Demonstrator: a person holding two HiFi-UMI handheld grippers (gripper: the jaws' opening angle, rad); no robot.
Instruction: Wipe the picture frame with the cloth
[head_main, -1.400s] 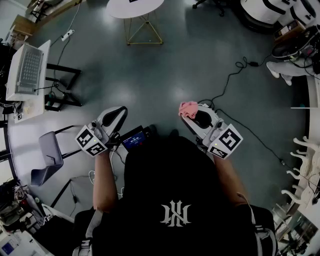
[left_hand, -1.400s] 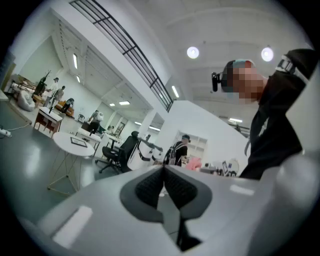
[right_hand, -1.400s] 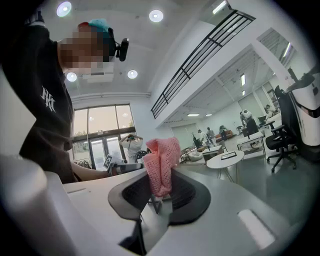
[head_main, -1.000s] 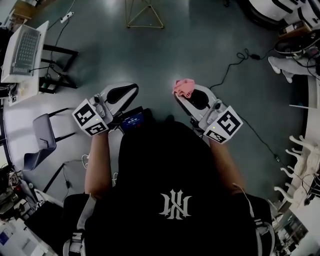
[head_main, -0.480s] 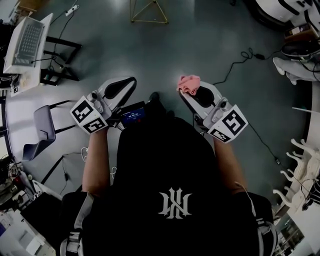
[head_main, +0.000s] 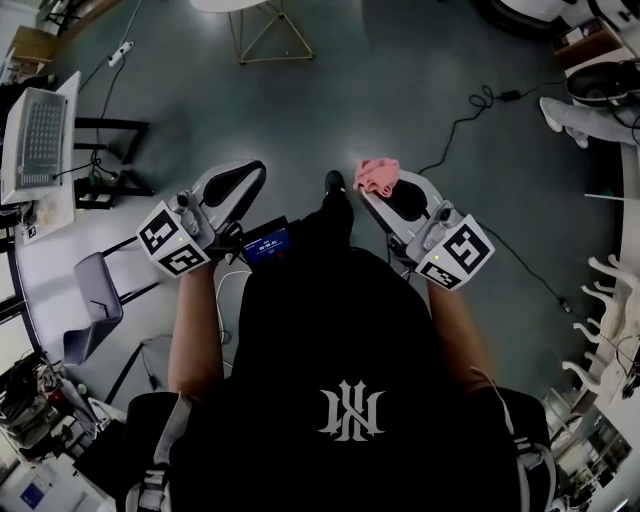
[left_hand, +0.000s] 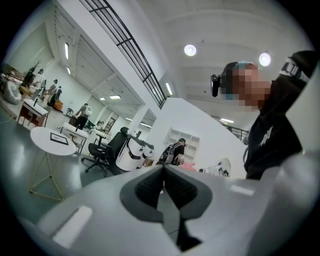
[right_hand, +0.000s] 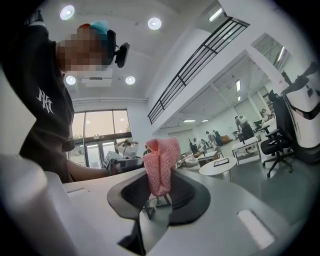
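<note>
- The grey floor (head_main: 400, 90) filled the space ahead of the person, bare except for a black cable (head_main: 470, 120) at about 1 o'clock.
- A round white surface (head_main: 232, 5) on thin wire legs stood at 12 o'clock from the person, a touch toward 11, and well apart from both tools. Only its near edge showed in the head view.
- The left tool (head_main: 238, 185) was held out at roughly 11 o'clock. Its jaws were pressed together with nothing between them, as the left gripper view showed (left_hand: 163, 172).
- The right tool (head_main: 385, 190) was held out at roughly 1 o'clock. Its jaws were clamped on the pink cloth (head_main: 378, 175), which stood up in a bunched fold above them in the right gripper view (right_hand: 161, 165).
- The picture frame (left_hand: 59, 138) appeared to be the flat dark-edged rectangle lying on that round surface. It was small at 9 o'clock in the left gripper view and at 4 o'clock in the right gripper view (right_hand: 220, 162), and too small to judge its long axis.
- Judged from this, the frame lay straight ahead and more in line with the empty left tool. The cloth-bearing right tool would likely have to travel forward and drift toward 11 o'clock to reach it.
</note>
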